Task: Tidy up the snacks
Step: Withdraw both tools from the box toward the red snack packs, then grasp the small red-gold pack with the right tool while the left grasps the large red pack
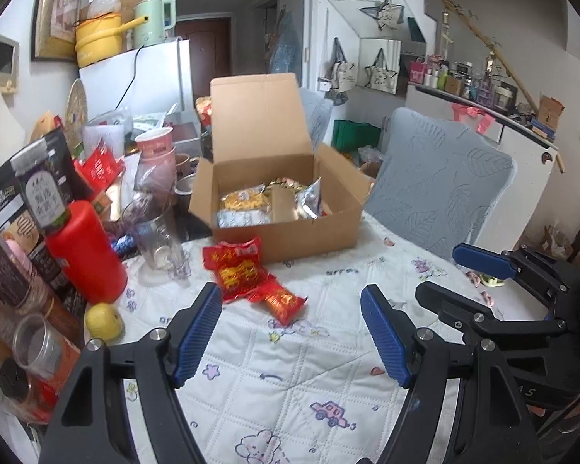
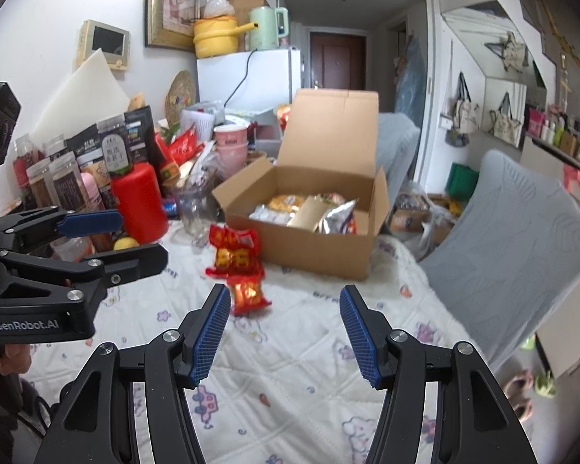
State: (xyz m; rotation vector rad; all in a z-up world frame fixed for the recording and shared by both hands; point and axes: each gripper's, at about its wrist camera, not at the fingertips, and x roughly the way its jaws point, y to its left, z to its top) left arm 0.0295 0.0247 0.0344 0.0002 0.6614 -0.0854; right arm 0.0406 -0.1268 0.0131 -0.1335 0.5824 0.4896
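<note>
Red snack packets lie in a loose heap on the quilted tablecloth, in front of an open cardboard box. Inside the box are yellow and silver snack bags. My left gripper hovers open just short of the packets, nothing between its blue pads. To its right my right gripper is open too and holds nothing. The packets sit just beyond its left fingertip.
Left of the packets stand a red canister, a clear glass jug, a yellow fruit, jars and bags. A grey-covered chair stands at the table's right edge. Bare cloth lies near me.
</note>
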